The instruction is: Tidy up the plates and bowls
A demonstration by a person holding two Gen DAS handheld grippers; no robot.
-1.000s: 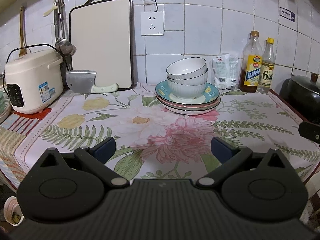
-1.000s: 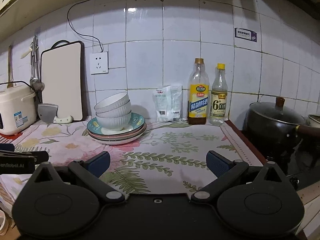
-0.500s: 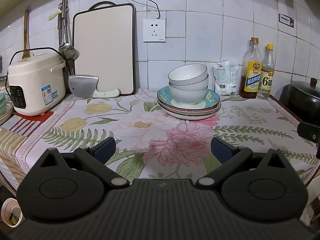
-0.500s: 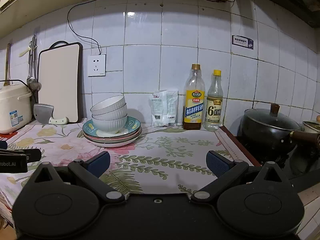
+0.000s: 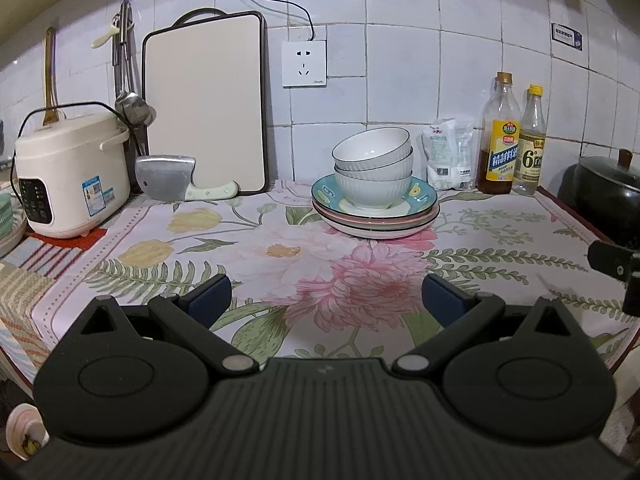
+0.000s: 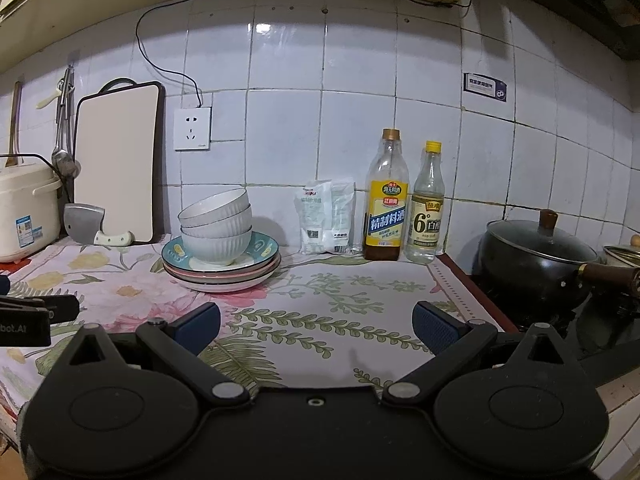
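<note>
On the tabletop [image 5: 360,280] the bowls [image 5: 373,168] stand on plates [image 5: 375,216] straight ahead of the spread, empty left claw [image 5: 324,294], probably nearer than the spread right claw [image 6: 316,326].

Count: three bowls [image 5: 372,174] nested; three plates [image 5: 376,216] stacked; two bottles [image 5: 498,140]; one cutting board [image 5: 204,104]; one cleaver [image 5: 176,178]; one rice cooker [image 5: 68,172]; one lidded pot [image 6: 536,256].

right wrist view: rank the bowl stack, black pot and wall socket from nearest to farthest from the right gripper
1. Bowl stack, ahead and left of the right gripper, on the plates.
2. Black pot, far right on the stove; close to call with the bowls.
3. Wall socket, up on the tiles, farthest.
</note>
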